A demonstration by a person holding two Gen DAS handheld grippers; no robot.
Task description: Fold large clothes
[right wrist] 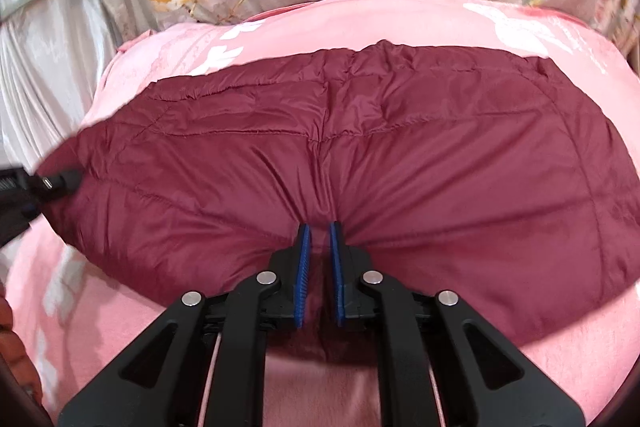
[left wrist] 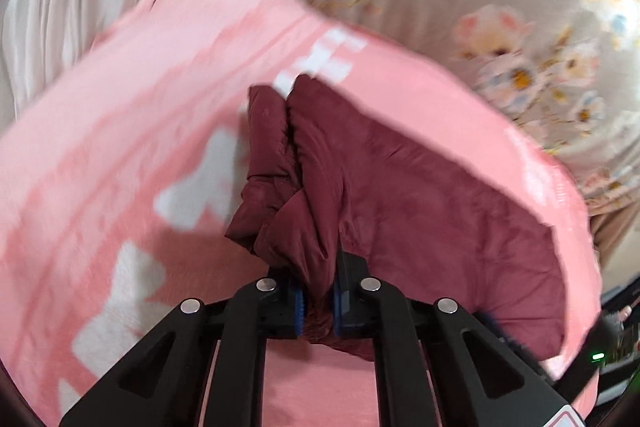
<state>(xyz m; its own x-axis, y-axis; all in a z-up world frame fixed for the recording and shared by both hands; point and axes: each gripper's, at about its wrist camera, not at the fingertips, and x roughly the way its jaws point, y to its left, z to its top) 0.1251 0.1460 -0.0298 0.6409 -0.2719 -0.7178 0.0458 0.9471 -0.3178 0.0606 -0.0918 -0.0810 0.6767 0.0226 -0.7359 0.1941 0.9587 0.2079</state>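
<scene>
The maroon jacket [right wrist: 360,155] lies across the middle of the frame on a pink blanket [right wrist: 360,23]. The right gripper [right wrist: 319,247] pinches its near edge; the left gripper [left wrist: 318,301] clamps a bunched end, probably a sleeve, lifted for folding over.

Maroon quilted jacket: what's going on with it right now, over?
Left gripper shut on the maroon quilted puffer jacket, bunched fabric pinched. Right gripper clamps its near edge. Jacket spread over the pink fleece blanket. Nothing in the way.
</scene>
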